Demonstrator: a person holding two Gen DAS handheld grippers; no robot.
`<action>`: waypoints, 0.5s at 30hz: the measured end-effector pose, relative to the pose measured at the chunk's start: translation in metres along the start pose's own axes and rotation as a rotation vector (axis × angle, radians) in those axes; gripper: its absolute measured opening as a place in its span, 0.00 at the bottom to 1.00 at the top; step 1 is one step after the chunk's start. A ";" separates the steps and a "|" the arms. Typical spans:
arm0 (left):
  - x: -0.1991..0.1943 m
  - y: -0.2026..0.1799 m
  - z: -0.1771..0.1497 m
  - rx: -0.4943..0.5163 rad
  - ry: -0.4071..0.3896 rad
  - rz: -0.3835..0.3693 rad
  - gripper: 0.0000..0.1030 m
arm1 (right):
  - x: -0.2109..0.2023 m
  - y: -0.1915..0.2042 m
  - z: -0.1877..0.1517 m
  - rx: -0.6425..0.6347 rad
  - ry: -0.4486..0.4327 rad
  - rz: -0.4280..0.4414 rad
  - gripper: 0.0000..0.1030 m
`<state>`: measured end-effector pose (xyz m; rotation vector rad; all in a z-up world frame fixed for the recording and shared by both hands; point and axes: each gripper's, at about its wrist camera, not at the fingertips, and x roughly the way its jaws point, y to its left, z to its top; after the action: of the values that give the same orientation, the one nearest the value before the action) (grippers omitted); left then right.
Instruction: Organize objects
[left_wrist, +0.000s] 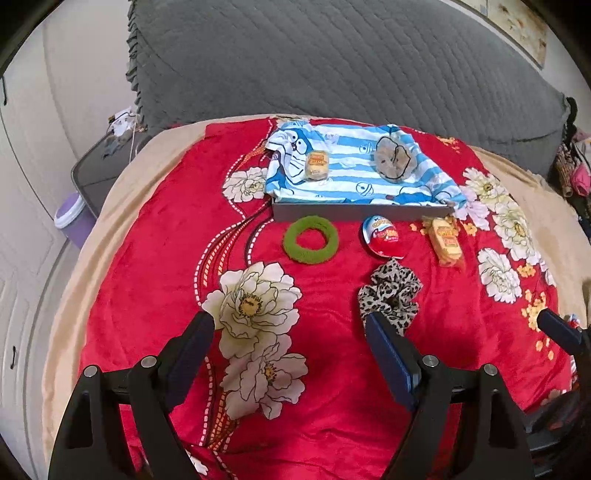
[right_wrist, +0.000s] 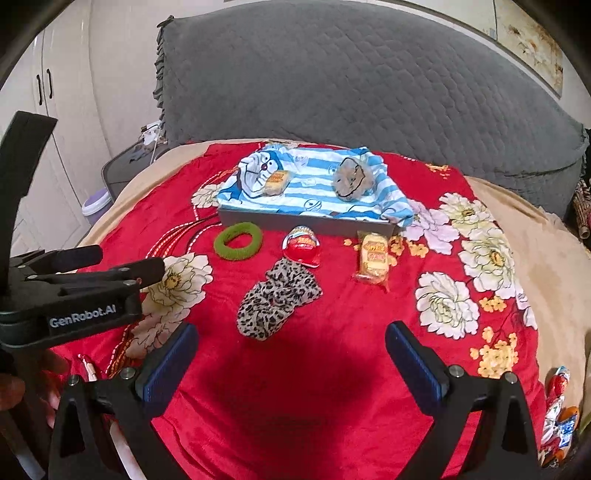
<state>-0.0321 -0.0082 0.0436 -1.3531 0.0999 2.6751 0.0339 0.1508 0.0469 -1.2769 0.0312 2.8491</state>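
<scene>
**Both grippers spread above the bed**

The left hand-held gripper (left_wrist: 290, 330) and right hand-held gripper (right_wrist: 291, 341) hover with fingers apart, holding nothing. On the red blanket (right_wrist: 332, 387) lie a leopard scrunchie (right_wrist: 275, 299), green ring (right_wrist: 238, 240), egg (right_wrist: 302, 245) and cake (right_wrist: 373, 258), all just before the tray (right_wrist: 306, 220). Inside the tray, a striped cloth (right_wrist: 314, 192) carries another cake (right_wrist: 276, 181) and a grey scrunchie (right_wrist: 352, 178).

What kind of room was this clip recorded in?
Most likely a bedroom. The items lie on a bed under a red floral blanket, a large grey quilted pillow sits at its head, and white wardrobe doors stand to the left, by a small side table.
</scene>
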 end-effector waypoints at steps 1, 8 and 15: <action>0.002 0.001 -0.001 -0.007 0.000 0.000 0.82 | 0.001 0.000 -0.001 0.000 -0.001 -0.002 0.99; 0.015 0.002 -0.003 -0.015 0.017 -0.011 0.82 | 0.010 -0.001 -0.007 -0.002 0.010 -0.003 0.99; 0.021 0.001 -0.005 -0.007 0.023 -0.010 0.82 | 0.016 -0.001 -0.009 0.002 0.022 0.007 0.99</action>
<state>-0.0406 -0.0081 0.0236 -1.3828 0.0869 2.6548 0.0302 0.1517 0.0293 -1.3096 0.0393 2.8402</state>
